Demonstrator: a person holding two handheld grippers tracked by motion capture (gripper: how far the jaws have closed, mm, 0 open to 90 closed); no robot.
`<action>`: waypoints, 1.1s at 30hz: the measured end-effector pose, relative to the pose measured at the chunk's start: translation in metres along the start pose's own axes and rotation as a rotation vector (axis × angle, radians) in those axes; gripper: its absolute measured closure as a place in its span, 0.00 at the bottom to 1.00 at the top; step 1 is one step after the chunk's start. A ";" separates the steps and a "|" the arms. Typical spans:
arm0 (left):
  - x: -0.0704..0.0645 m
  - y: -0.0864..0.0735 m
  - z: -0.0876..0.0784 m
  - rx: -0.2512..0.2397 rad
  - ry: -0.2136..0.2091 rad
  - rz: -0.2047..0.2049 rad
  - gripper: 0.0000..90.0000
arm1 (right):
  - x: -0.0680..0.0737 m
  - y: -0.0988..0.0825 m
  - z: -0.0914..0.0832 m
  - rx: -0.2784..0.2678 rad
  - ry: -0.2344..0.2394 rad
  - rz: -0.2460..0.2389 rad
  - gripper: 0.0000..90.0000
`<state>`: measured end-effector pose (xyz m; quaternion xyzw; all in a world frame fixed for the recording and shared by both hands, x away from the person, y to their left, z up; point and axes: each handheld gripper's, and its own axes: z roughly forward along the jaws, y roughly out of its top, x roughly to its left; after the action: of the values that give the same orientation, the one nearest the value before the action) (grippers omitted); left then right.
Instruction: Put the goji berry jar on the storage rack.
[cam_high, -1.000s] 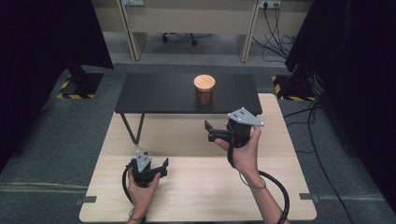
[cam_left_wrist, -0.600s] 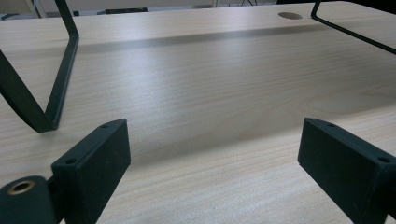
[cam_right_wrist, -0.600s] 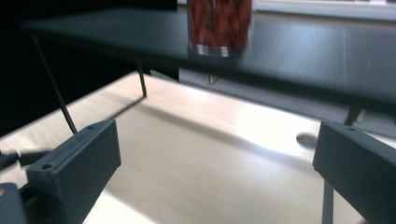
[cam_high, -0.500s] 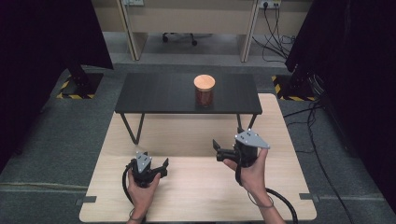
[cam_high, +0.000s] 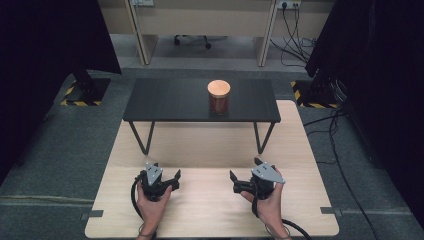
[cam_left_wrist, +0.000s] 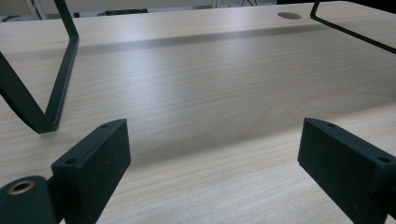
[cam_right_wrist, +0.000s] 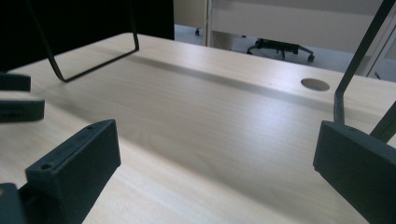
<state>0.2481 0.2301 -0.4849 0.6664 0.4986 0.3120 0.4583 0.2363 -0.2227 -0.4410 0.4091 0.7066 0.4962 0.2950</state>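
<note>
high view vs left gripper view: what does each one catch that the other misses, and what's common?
High view alone: the lidded jar standing on the black raised shelf, both hands, the right claw and the grey floor around.

Left gripper view alone: a close look along the left claw, its jaws wide apart with nothing between, low over the wood.

Shared: the light wooden table, the shelf's black bent legs and the left claw itself.
</note>
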 end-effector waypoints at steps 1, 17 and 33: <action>0.000 0.000 0.000 0.000 0.000 0.000 0.10 | 0.001 -0.005 0.001 0.022 0.000 -0.005 0.01; -0.001 -0.001 0.000 -0.005 0.001 0.002 0.10 | 0.001 -0.036 0.005 0.095 0.008 0.043 0.02; -0.001 -0.001 0.000 -0.003 -0.001 0.005 0.10 | -0.001 -0.037 0.004 0.094 0.014 0.053 0.02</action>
<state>0.2474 0.2291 -0.4854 0.6671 0.4961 0.3136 0.4587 0.2292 -0.2280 -0.4771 0.4378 0.7201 0.4729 0.2573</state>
